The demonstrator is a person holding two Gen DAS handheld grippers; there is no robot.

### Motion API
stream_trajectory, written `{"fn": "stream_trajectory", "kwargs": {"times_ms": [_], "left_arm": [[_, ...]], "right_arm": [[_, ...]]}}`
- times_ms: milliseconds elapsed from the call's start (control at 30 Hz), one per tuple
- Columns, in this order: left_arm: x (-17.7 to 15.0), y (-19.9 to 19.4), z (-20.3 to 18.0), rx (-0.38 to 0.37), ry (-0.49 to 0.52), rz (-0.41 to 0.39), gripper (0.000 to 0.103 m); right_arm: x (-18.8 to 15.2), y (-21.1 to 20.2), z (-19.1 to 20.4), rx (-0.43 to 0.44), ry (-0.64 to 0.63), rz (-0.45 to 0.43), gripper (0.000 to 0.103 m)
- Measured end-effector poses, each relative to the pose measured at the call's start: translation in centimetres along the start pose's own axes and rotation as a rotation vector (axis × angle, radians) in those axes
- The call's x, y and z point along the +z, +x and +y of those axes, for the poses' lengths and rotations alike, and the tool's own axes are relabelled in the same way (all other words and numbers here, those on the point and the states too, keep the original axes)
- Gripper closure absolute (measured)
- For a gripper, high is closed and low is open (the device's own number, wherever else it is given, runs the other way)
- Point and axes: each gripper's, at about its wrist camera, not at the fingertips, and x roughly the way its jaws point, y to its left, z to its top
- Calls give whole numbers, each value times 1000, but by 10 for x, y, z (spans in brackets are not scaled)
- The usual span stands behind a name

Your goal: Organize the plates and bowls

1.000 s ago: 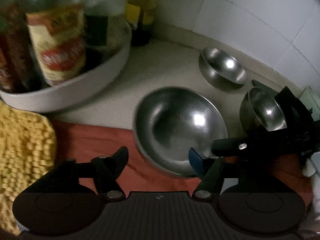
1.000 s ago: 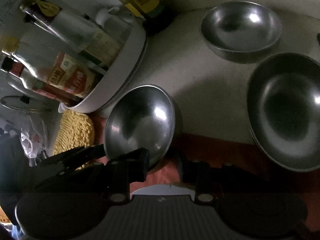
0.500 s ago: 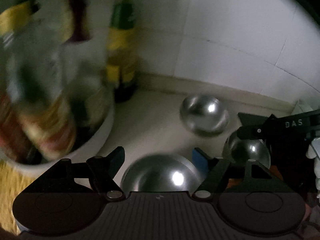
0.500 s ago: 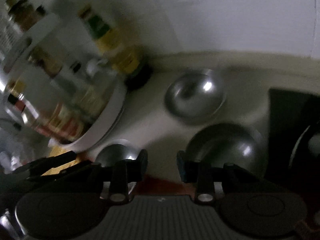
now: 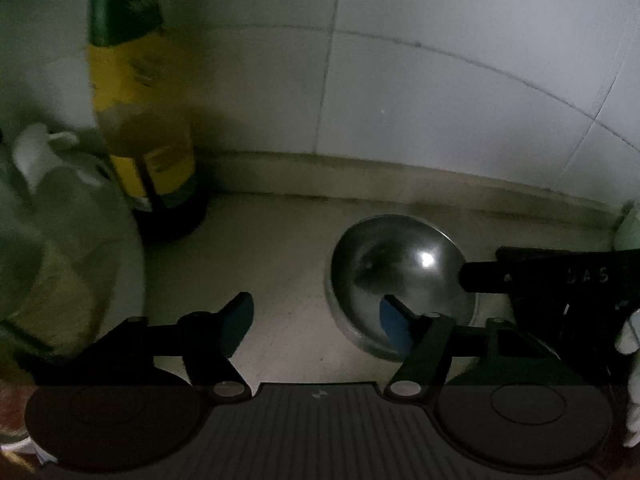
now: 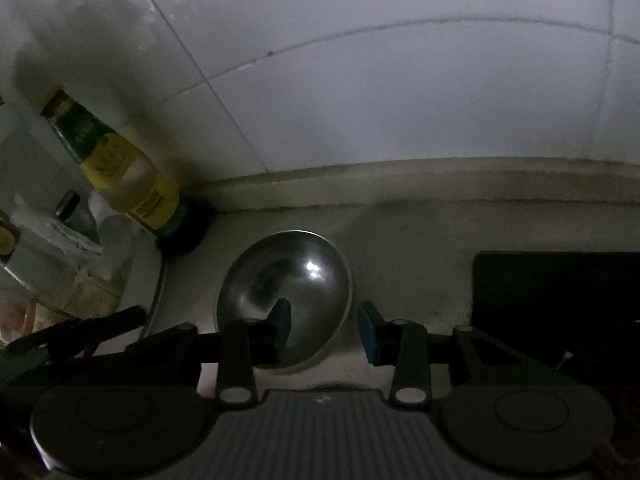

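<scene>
Bowl [image 5: 400, 280]: steel, upright on the counter [image 5: 288, 264] near the tiled wall [image 5: 440, 100], right of the bottle [image 5: 144, 120].
Left gripper [image 5: 316, 320]: jaws apart and just been closing; nothing between the pads; right pad over the bowl's near rim.
Right gripper [image 6: 324, 328]: jaws parted, just been opening; bowl's right rim lies between them, contact not discernible.

Shiny polished metal on the bowl [image 5: 400, 276], bright glint inside; glossy glazed wall tiles [image 6: 400, 120]; matt, faintly speckled stone worktop [image 5: 288, 264]; glass bottle [image 6: 120, 176], paper label.
</scene>
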Motion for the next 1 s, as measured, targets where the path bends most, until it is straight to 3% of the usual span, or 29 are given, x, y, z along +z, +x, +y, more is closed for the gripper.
{"fn": "stream_trajectory", "kwargs": {"times_ms": [267,767,833,1000], "left_arm": [[0,30,-2,0,0,51,37],[0,44,-5,7,18,66,38],[-2,46,-6,9,26,69,45],[-6,53,-7,4,33,88,51]], "right_arm": [[4,27,-13,9,23,45,69],[1,49,-17,20,16,80,69],[1,51,-16,17,10,87,69],[-2,56,-15,18,10,103,70]]}}
